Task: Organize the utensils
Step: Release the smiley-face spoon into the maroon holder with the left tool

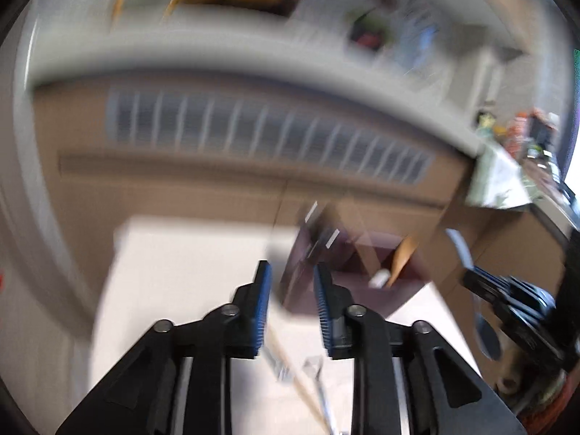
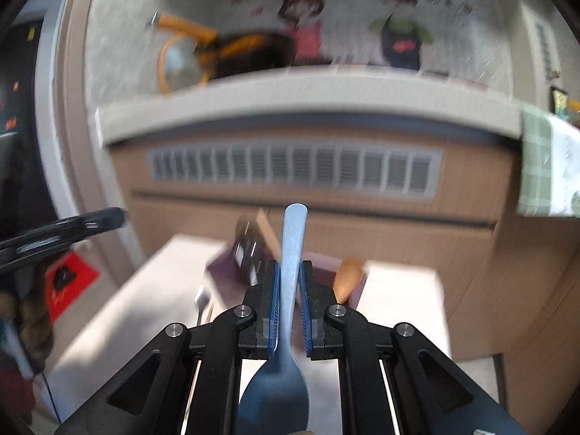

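Observation:
My right gripper (image 2: 289,282) is shut on a light blue plastic spoon (image 2: 292,253), handle pointing forward and up, bowl back under the gripper. It hovers above the white table (image 2: 398,290), just before a dark purple utensil box (image 2: 326,275) that holds a wooden spoon (image 2: 347,276) and dark utensils. My left gripper (image 1: 292,282) is open and empty, above the table near the same box (image 1: 348,286). Below it lie a wooden stick (image 1: 290,366) and a metal fork (image 1: 315,373). The right gripper (image 1: 514,301) shows at the right of the left wrist view, the blue spoon (image 1: 460,246) in it.
A beige cabinet with a grey vent grille (image 2: 295,170) stands behind the table, under a grey counter (image 2: 290,105). A green checked cloth (image 2: 543,166) hangs at the right. A metal utensil (image 2: 201,302) lies on the table left of the box. Both views are motion blurred.

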